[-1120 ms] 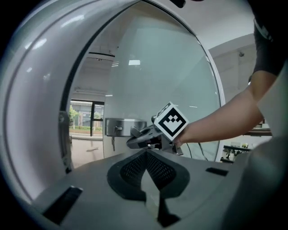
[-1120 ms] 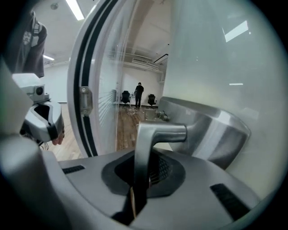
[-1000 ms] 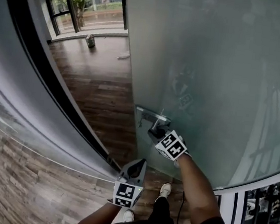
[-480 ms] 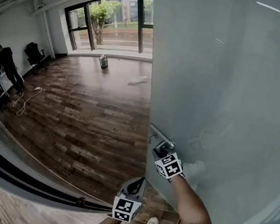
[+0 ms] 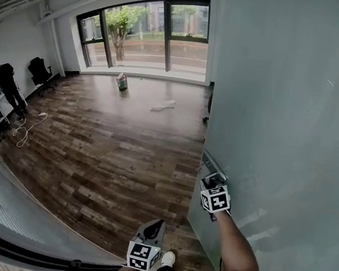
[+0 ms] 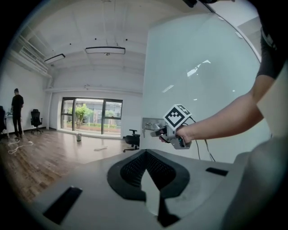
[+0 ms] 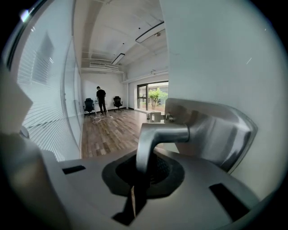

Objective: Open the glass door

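Beyond the doorway lies a bare room with a wood-plank floor (image 5: 106, 148) and a wide window (image 5: 151, 34). The right tongs (image 7: 137, 179) are clamped tight on the bent end of the metal lever handle (image 7: 162, 134). Its plate sits near the free edge of the frosted glass door (image 5: 282, 115), which stands swung well open at the right of the head view. The left tongs (image 6: 150, 184) hang empty, jaws drawn together, apart from the door. The panel looks heavy, rigid and breakable, its face slick. That makes the lever, stiff smooth steel, the one sound hold, taken squarely so it cannot slip. A person (image 5: 7, 84) stands far off at the left wall.
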